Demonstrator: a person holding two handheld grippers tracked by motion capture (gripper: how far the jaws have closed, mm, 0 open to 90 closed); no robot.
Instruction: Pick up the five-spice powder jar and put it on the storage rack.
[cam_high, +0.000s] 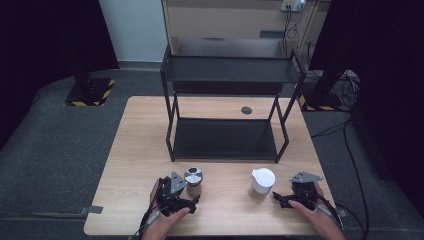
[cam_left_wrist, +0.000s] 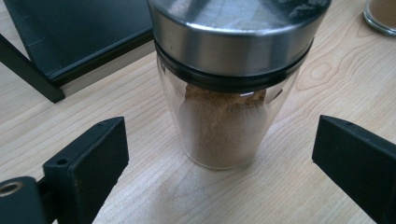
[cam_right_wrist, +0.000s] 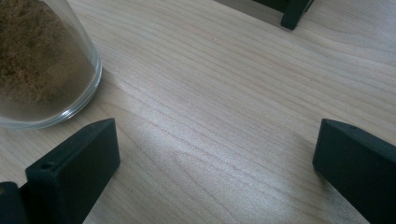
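A glass jar (cam_high: 193, 178) with a steel lid and brown powder inside stands upright on the wooden table (cam_high: 142, 135), at the front left. My left gripper (cam_high: 186, 193) sits just behind it, open; in the left gripper view the steel-lidded jar (cam_left_wrist: 222, 88) stands a little ahead of the spread jaws, untouched. A white-lidded jar (cam_high: 262, 180) stands at the front right. My right gripper (cam_high: 290, 196) rests to its right, open over bare wood. The right gripper view has this jar's glass base (cam_right_wrist: 42, 65), holding brown powder, at the upper left, outside the jaws.
A black two-tier metal rack (cam_high: 225, 140) stands mid-table behind both jars; one of its feet (cam_right_wrist: 294, 11) is ahead of the right gripper. A small dark disc (cam_high: 246, 110) lies on the table behind the rack. The second jar's base (cam_left_wrist: 380, 16) lies far right.
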